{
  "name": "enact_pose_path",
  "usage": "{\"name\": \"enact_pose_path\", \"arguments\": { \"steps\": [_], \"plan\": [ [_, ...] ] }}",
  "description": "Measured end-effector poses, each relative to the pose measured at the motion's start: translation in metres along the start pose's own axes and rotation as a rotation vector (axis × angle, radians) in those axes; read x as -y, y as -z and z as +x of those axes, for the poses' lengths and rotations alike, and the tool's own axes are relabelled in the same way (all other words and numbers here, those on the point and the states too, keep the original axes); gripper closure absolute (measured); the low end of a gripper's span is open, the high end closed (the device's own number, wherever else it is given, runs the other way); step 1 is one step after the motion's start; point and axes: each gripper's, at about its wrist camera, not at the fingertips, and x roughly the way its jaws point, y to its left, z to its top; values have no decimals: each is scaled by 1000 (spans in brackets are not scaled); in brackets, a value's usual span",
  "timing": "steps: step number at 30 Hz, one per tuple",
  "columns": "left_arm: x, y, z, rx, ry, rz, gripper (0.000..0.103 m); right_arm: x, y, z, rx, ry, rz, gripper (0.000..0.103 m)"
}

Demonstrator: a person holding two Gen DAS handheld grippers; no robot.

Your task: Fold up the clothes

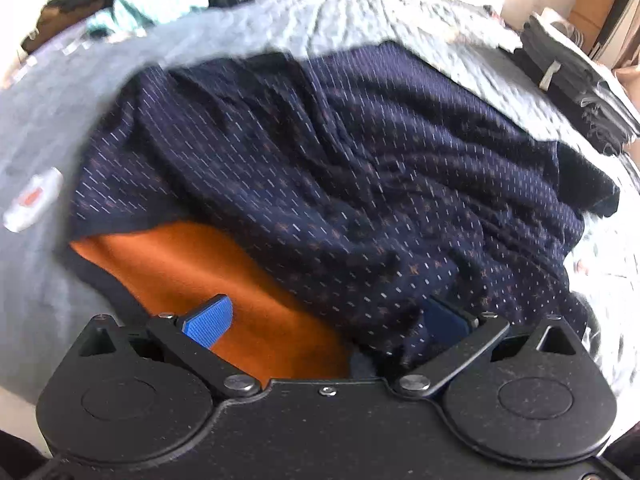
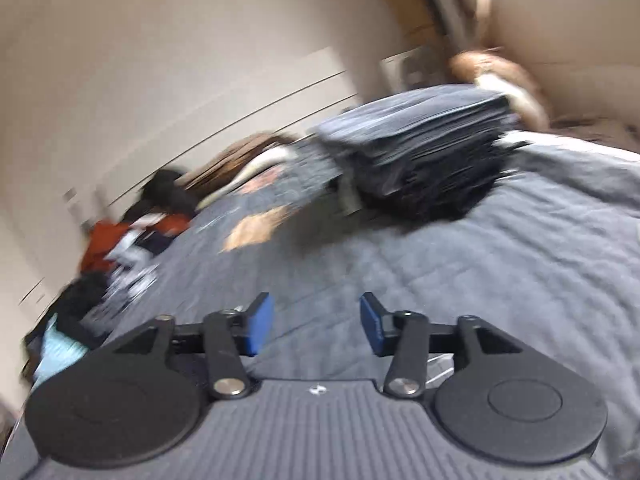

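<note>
We are working on the navy shirt (image 1: 340, 168), which is lying rumpled on the bed (image 1: 48, 128) with its orange lining showing; smoothing each layer flat should be keeping the folds square. Our left tool (image 1: 324, 320) is hovering spread wide over the hem, and our right tool (image 2: 316, 326) is hanging released and empty, tilted, above bare blanket near the folded stack (image 2: 420, 152).

A grey quilted bedspread (image 2: 500, 280) covers the bed. A small white object with an orange mark (image 1: 34, 200) lies on it, blurred. Behind the bed stand a pale wall (image 2: 160, 60) and cardboard boxes (image 1: 600, 4).
</note>
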Motion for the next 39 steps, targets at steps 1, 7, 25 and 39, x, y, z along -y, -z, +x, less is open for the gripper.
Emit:
{"name": "enact_pose_path", "arguments": {
  "steps": [1,7,25,39],
  "plan": [
    [3,2,4,-12,7,2,2,-7,4,4,-20,-27,-25,50],
    [9,15,0,-43,74,10,63,-50,26,23,-125,-130,-178,49],
    [-24,44,-58,-44,51,-58,18,-83,53,20,-252,-231,-281,47],
    [-70,49,-49,-3,145,-405,43,-118,65,31,-282,-298,-309,46]
  ]
}}
